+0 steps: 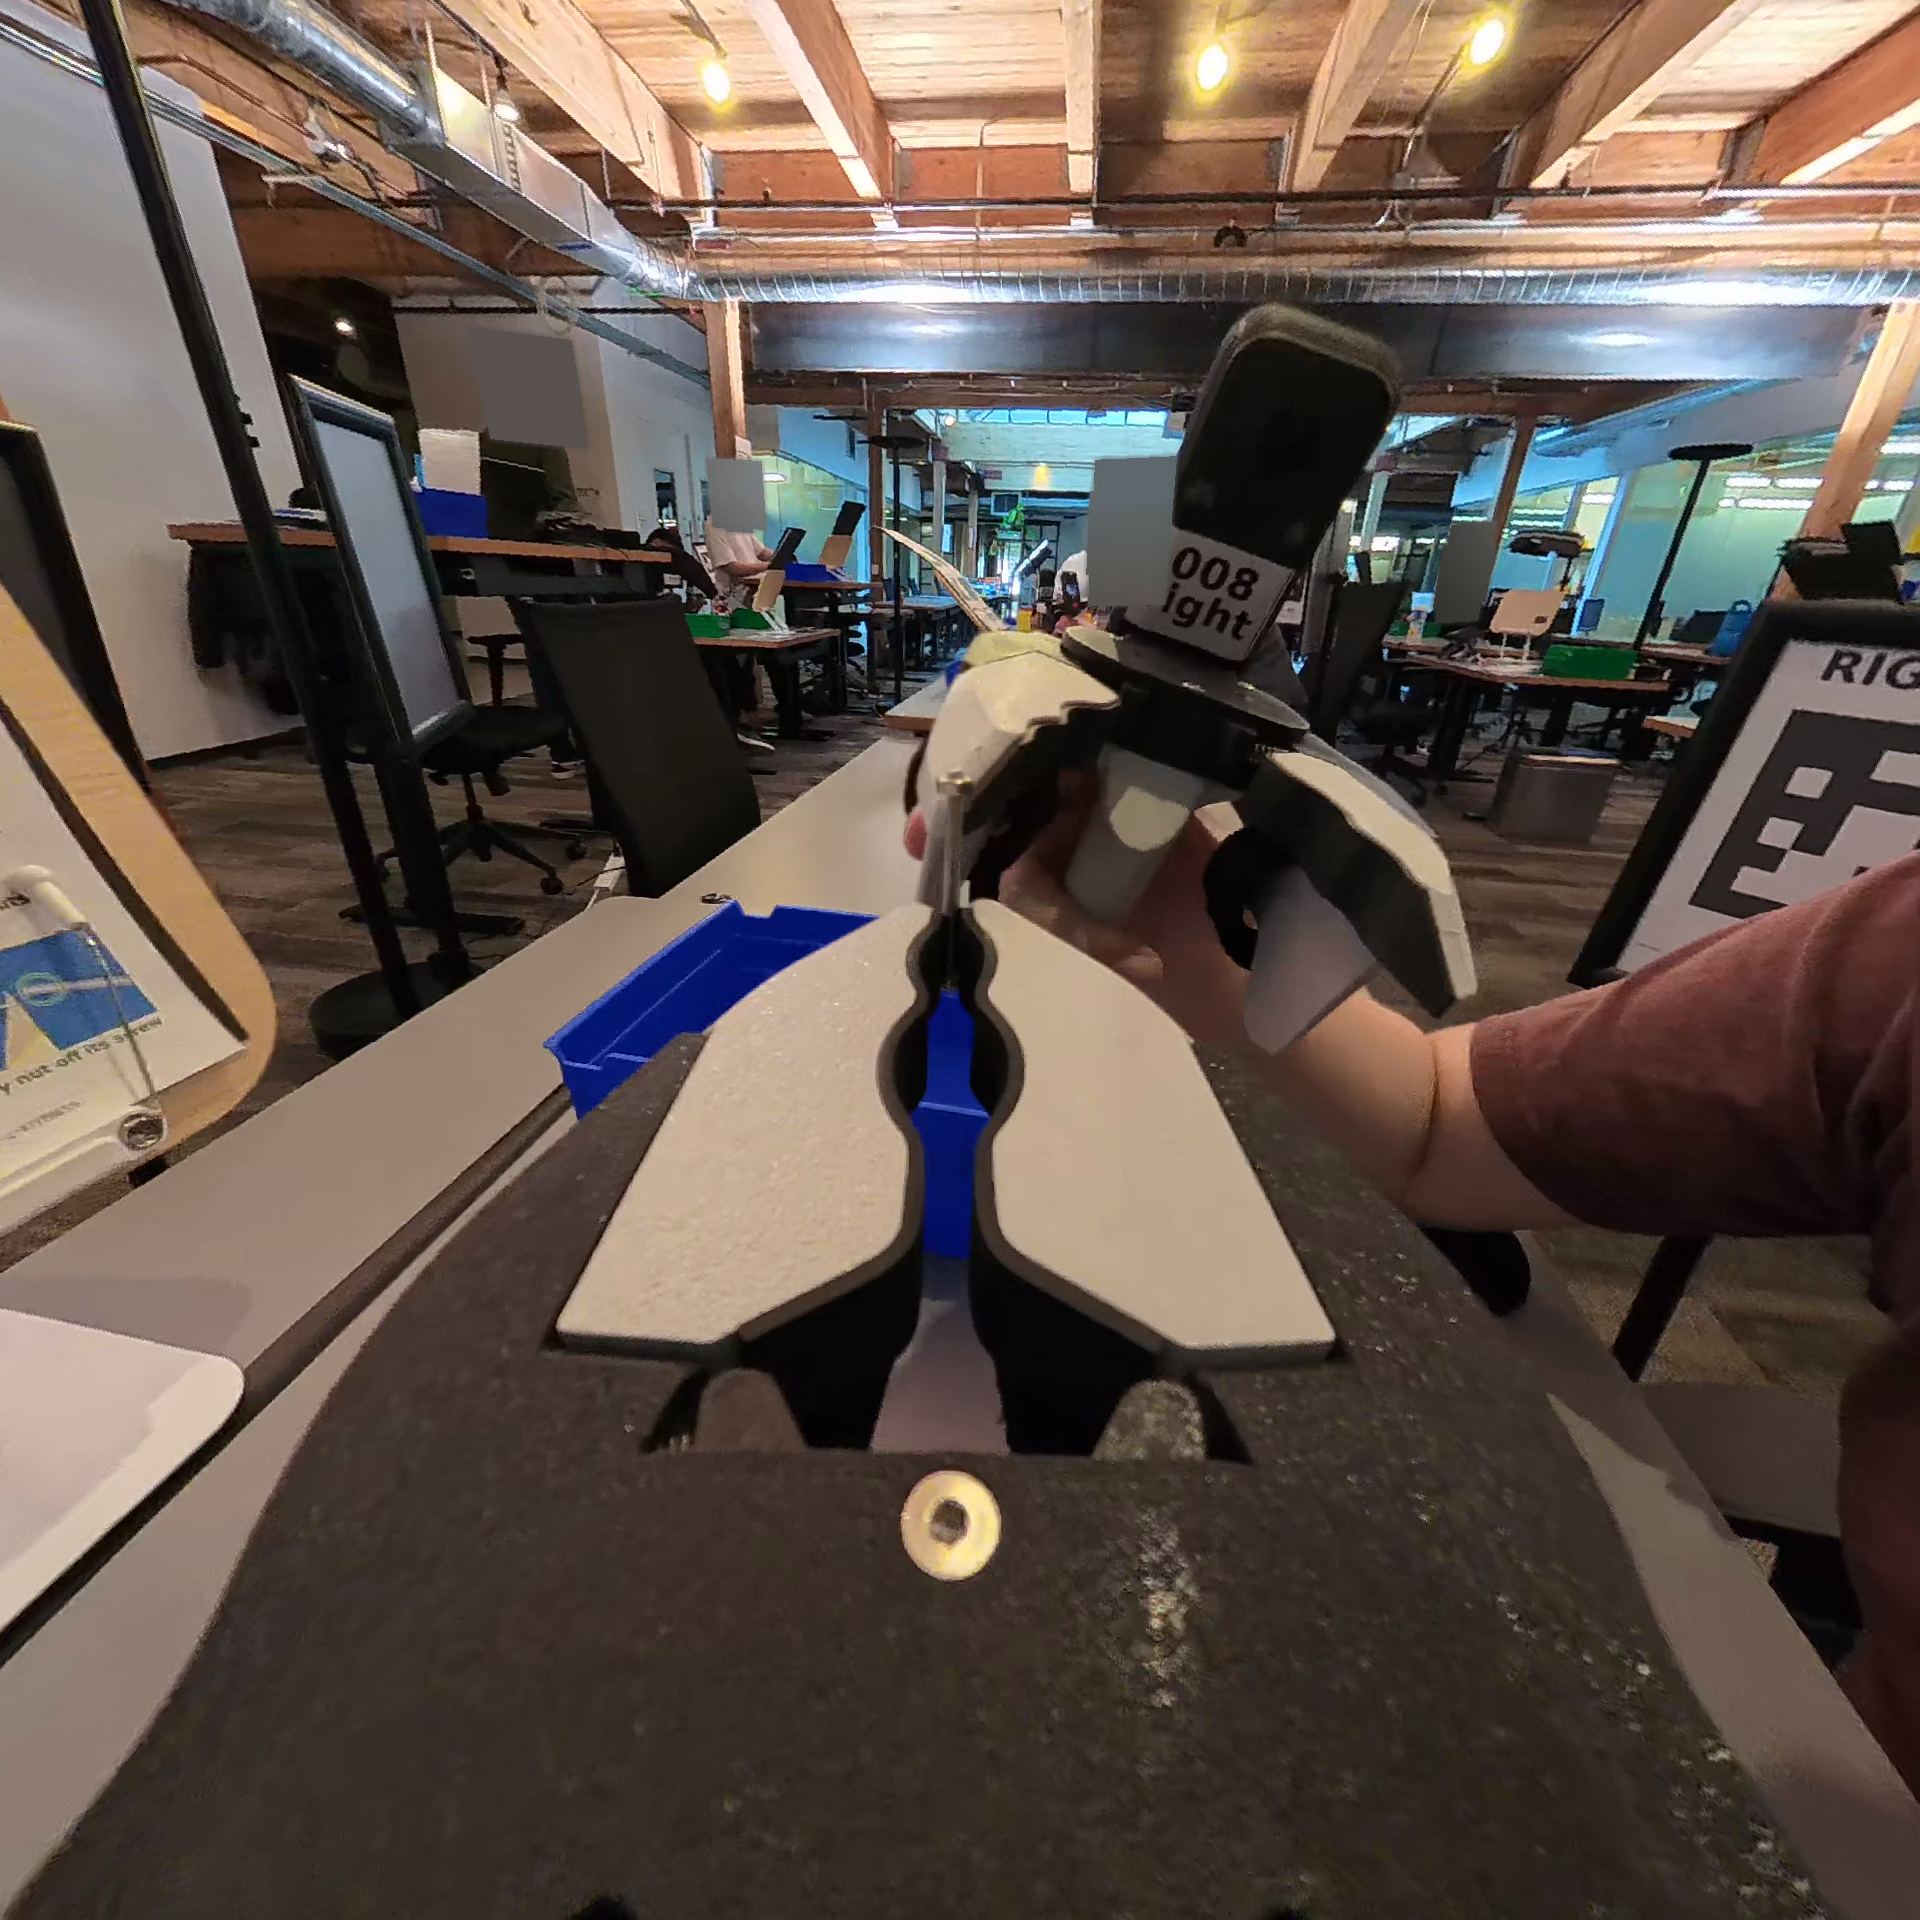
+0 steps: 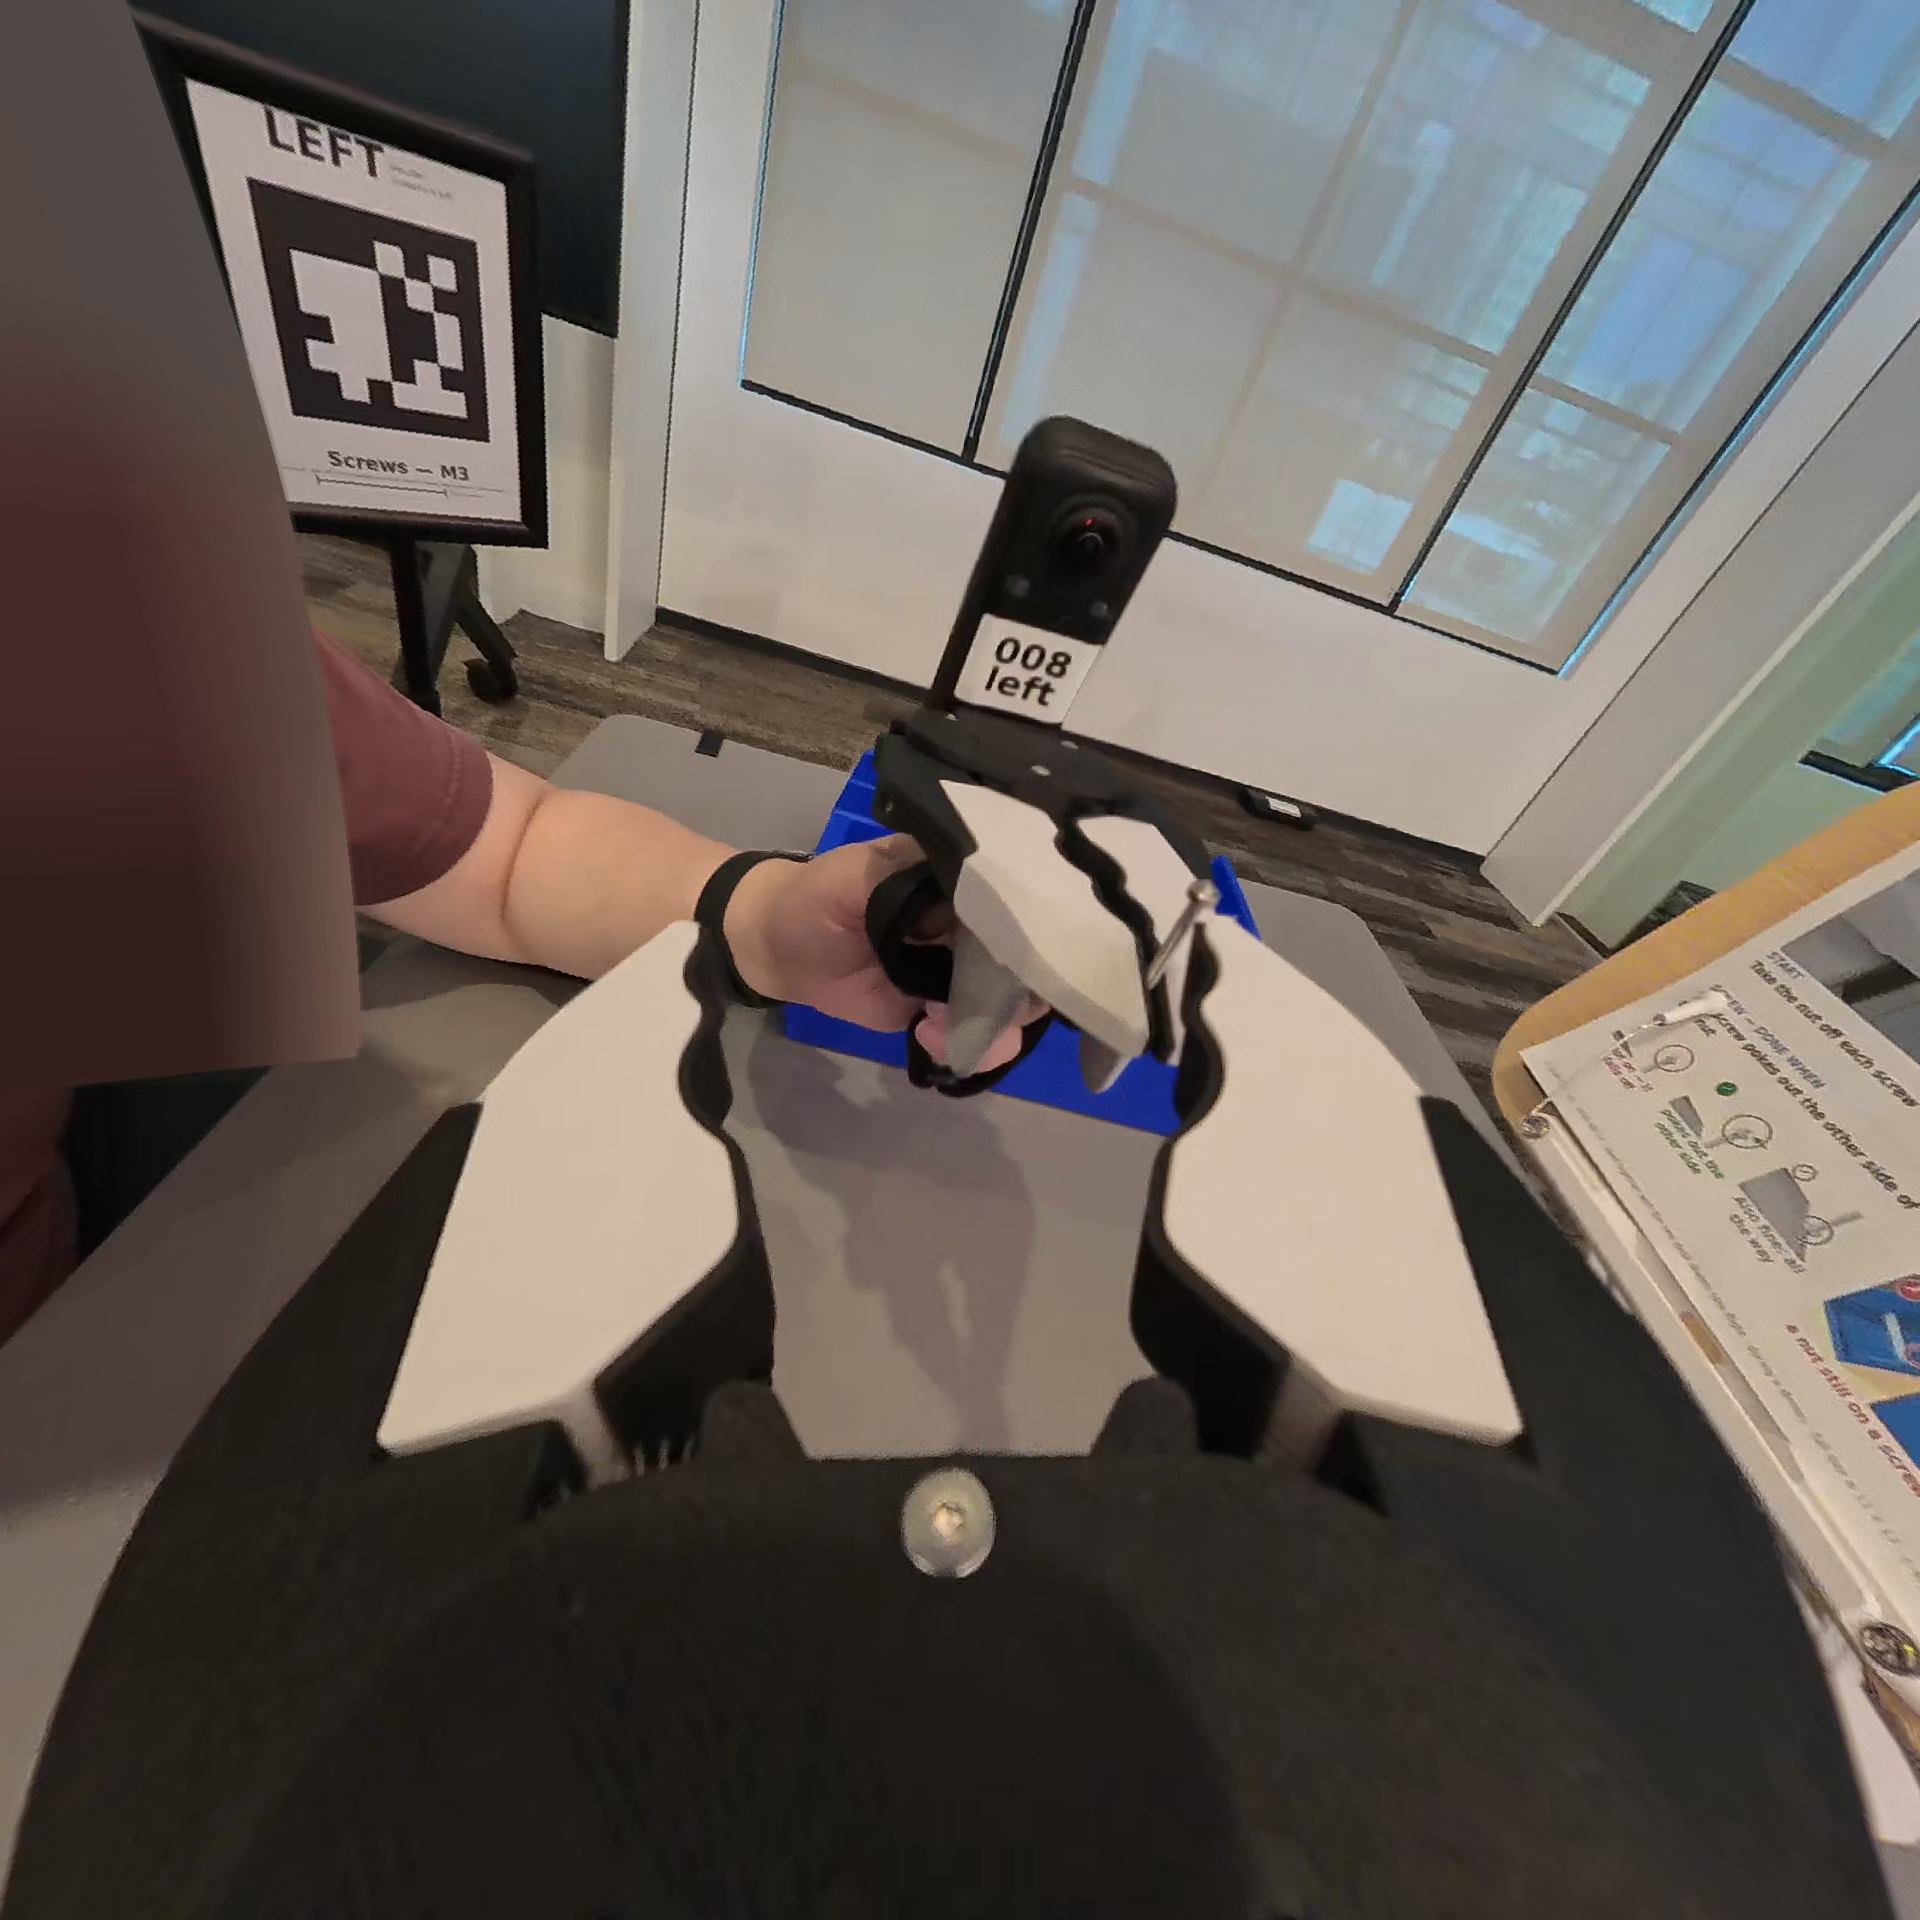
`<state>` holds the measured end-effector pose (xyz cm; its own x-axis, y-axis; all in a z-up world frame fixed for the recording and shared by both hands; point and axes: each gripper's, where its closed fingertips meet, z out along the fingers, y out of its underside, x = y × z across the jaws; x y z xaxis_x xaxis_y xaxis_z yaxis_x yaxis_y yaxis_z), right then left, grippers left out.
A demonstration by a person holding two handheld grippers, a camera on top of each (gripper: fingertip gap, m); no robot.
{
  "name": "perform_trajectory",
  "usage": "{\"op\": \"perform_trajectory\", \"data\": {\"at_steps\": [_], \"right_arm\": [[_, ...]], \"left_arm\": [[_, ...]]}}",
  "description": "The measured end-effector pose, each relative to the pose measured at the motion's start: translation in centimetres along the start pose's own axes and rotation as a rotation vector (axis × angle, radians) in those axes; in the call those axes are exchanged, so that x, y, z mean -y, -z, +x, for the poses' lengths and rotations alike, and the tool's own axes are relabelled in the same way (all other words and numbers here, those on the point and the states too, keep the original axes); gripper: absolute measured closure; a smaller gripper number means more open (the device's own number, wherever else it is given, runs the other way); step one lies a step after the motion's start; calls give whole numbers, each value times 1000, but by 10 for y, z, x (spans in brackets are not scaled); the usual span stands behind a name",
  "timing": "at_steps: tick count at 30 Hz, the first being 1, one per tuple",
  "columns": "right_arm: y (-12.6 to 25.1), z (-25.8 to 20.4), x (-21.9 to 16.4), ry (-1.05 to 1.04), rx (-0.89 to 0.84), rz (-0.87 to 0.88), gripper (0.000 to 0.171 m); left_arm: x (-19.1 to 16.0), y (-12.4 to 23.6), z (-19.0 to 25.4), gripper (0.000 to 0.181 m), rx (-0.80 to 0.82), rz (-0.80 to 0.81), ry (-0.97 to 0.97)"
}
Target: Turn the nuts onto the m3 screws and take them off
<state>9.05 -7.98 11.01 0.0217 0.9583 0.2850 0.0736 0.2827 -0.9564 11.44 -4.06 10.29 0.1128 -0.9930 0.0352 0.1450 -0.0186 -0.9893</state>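
An open-plan office or lab workspace: exposed timber ceiling beams (image 1: 831, 94) with silver ducting (image 1: 1039, 275), rows of work tables (image 1: 769, 639) and black office chairs (image 1: 649, 738) stretch ahead of the left gripper (image 1: 948, 925). Framed marker signs on stands (image 2: 374, 301) and a large gridded window (image 2: 1299, 312) lie beyond the right gripper's desk (image 2: 665, 758).

Maroon short sleeve (image 1: 1704, 1049); black wristband (image 2: 717, 914); white-faced black hand-held gripper (image 1: 948, 935)

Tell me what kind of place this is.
Most likely an open-plan office or lab set up for recording manipulation data. Rows of desks with office chairs run under exposed wooden beams, and framed marker boards on stands flank the grey table.
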Motion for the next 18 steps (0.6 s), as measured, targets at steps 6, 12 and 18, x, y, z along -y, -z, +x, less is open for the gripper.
{"op": "perform_trajectory", "data": {"at_steps": [6,12,18], "right_arm": [[-4,8,4,-55,-32,74,85],[-12,-3,4,-32,2,62,80],[-1,5,12,-69,-13,106,87]], "left_arm": [[-5,-7,12,180,-47,-16,-1],[-6,-8,11,179,-25,-29,-27],[5,2,1,179,5,16,2]]}}
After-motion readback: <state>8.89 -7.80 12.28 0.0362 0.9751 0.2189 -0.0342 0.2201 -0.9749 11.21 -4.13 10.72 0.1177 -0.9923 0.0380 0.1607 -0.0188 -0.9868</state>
